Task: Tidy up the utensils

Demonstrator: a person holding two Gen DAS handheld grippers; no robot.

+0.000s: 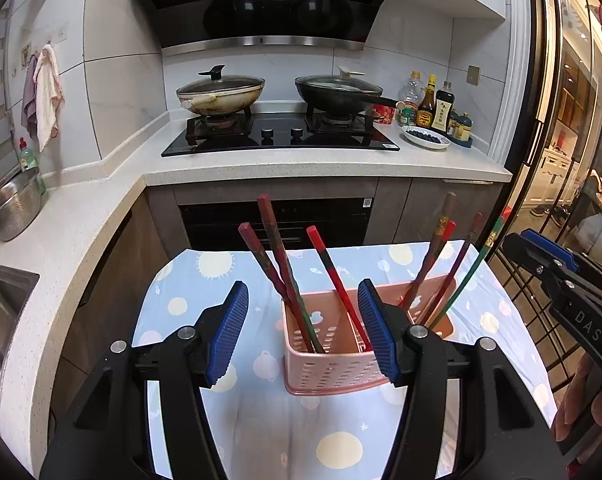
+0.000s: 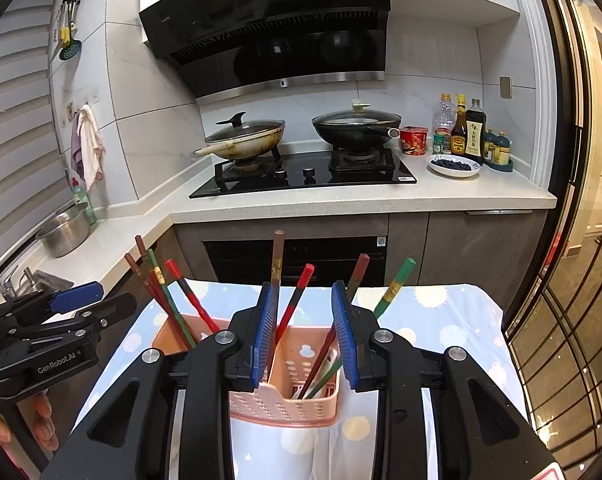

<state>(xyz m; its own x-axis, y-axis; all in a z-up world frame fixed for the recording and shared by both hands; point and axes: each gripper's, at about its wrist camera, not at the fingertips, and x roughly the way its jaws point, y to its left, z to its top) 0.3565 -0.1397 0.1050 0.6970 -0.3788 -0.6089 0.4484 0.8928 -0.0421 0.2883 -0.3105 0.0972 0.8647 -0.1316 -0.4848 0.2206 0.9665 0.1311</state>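
On the cloth-covered tabletop [image 1: 261, 420], upright chopsticks [image 2: 291, 308] in the pink basket [image 2: 285, 404] are framed nearest by the right gripper [image 2: 305, 336], both jaws open and empty.

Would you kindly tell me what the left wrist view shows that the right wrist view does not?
Only the left wrist view shows the left gripper from behind, open around the pink basket. Only the right wrist view shows the hanging utensils on the wall and a faucet. Both share the chopsticks, stove and both pans.
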